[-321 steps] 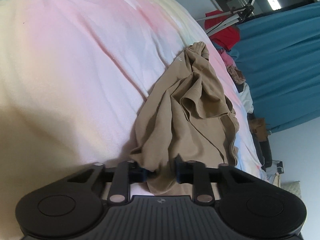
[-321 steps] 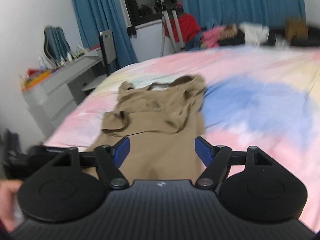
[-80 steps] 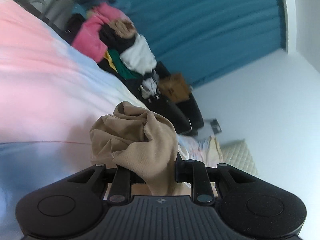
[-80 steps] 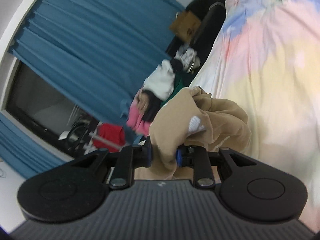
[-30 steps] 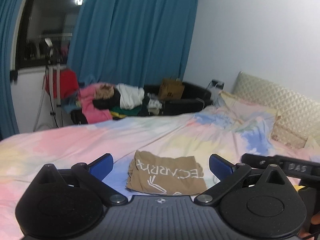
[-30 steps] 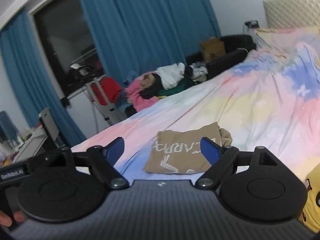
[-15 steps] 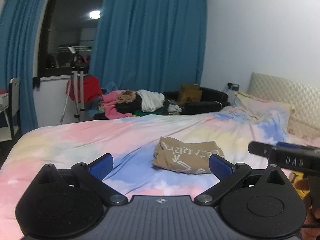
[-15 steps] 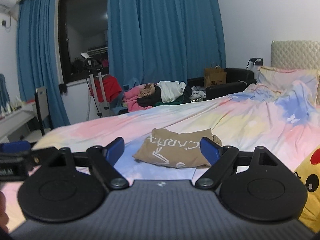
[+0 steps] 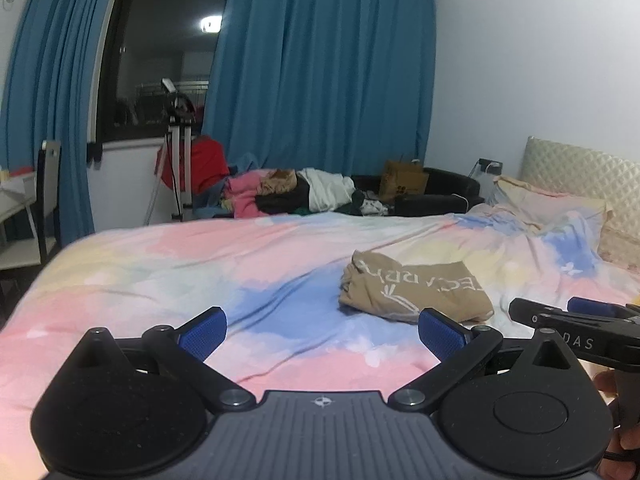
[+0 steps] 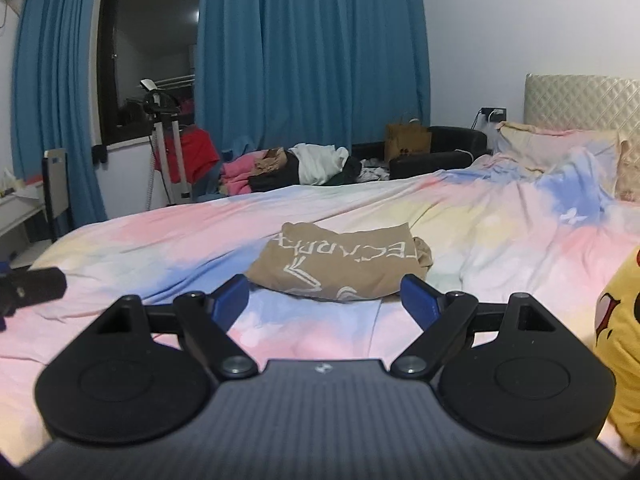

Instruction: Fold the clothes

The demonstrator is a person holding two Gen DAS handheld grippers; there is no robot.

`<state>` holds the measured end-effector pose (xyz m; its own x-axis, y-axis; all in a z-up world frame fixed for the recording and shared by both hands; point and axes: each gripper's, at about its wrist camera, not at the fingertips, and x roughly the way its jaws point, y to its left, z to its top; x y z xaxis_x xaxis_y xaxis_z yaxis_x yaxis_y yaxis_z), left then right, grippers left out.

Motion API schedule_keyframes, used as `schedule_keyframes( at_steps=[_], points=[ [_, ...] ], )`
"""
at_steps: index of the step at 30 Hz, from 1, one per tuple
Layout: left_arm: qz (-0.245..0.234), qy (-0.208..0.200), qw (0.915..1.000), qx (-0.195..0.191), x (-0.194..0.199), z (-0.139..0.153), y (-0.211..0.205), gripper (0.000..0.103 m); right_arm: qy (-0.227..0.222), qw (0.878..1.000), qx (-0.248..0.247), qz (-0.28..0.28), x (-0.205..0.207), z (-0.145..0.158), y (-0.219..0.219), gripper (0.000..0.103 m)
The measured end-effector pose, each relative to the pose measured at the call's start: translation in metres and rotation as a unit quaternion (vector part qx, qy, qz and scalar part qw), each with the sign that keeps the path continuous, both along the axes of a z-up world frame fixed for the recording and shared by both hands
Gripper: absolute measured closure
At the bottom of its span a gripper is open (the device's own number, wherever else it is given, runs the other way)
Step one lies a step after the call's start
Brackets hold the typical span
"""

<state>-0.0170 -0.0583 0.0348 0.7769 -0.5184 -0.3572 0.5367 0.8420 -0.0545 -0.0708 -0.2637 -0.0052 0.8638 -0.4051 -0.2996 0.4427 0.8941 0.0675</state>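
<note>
A tan shirt with white lettering (image 9: 416, 290) lies folded into a compact rectangle on the pastel bedspread (image 9: 200, 264); it also shows in the right wrist view (image 10: 344, 266). My left gripper (image 9: 322, 334) is open and empty, held back from the shirt, which lies ahead to its right. My right gripper (image 10: 325, 300) is open and empty, just short of the shirt's near edge. The right gripper's tip shows at the right of the left wrist view (image 9: 576, 320).
A pile of unfolded clothes (image 9: 296, 196) lies past the far side of the bed, by a tripod (image 9: 176, 160) and blue curtains. A yellow plush toy (image 10: 620, 344) lies at my right. Pillows (image 10: 560, 148) and a headboard are at the far right. A desk and chair stand at the left.
Both grippers held the bunched shirt earlier, then let it go folded on the bed. Over the last second both have drawn back and levelled out, staying open.
</note>
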Motion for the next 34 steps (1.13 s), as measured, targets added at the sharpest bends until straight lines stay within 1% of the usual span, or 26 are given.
schedule_keyframes(
  at_steps=[3,11,34],
  points=[
    [-0.002,0.003,1.0000,0.003,0.000,-0.002,-0.001,0.000,0.005,1.000,-0.013,-0.004,0.001,-0.002,0.004,0.019],
    [-0.006,0.005,0.9999,0.009,-0.001,-0.004,-0.001,0.000,0.003,1.000,-0.003,-0.007,-0.002,-0.003,0.001,0.019],
    [-0.011,0.003,0.9998,0.017,-0.005,-0.006,-0.010,0.000,0.000,1.000,0.004,-0.014,-0.005,-0.003,0.002,0.019]
  ],
)
